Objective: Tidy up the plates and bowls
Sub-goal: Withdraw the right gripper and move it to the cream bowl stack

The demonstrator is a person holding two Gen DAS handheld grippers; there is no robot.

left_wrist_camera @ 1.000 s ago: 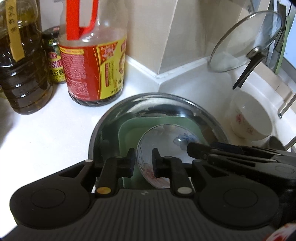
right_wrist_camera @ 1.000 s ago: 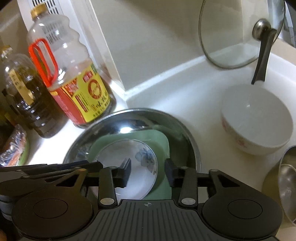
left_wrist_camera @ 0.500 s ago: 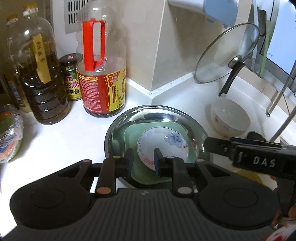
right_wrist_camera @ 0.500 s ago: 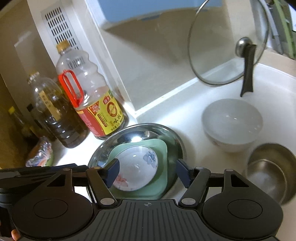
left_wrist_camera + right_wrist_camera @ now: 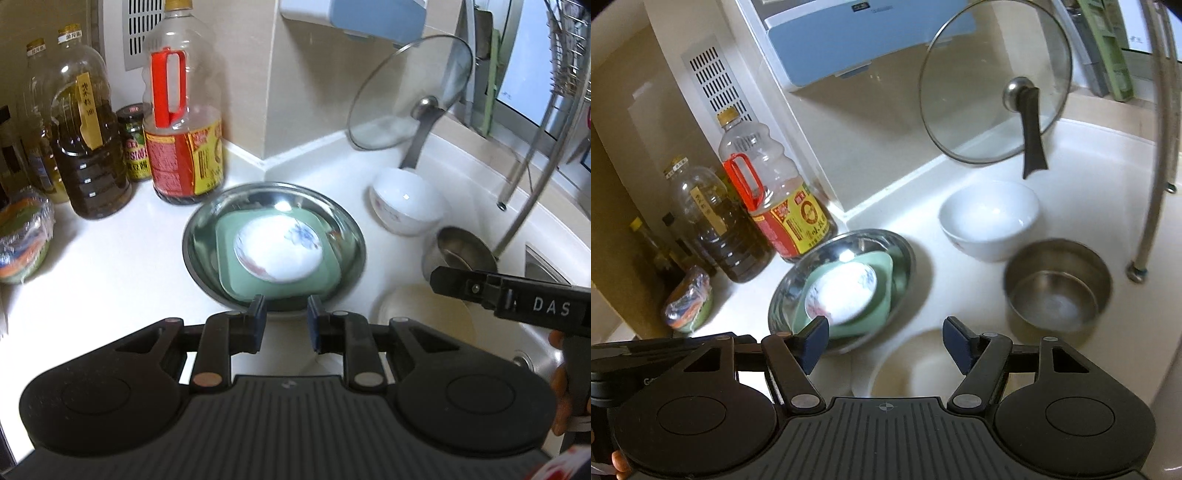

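White countertop [image 5: 110, 280] in a tiled corner. Resting directly on it: a steel basin [image 5: 345, 236]; a white floral bowl [image 5: 404, 205] and a steel pot [image 5: 1058, 282] to its right; a cream plate [image 5: 916, 369] nearest the camera; a red-handled bottle [image 5: 184, 147], a dark oil bottle [image 5: 86, 155] and a jar [image 5: 135, 142] at the wall; a wrapped bundle [image 5: 22, 236] at far left; a glass lid [image 5: 410, 92] leaning upright.

Both my cameras sit behind their own fingers and look forward and down at the white counter [image 5: 110, 280], from a moderate distance. The left wrist view faces the steel basin [image 5: 207, 258] from the front. The right wrist view sees this steel basin [image 5: 783, 295] more from the right side. Both views share the glass lid [image 5: 410, 92] and white bowl [image 5: 990, 221].
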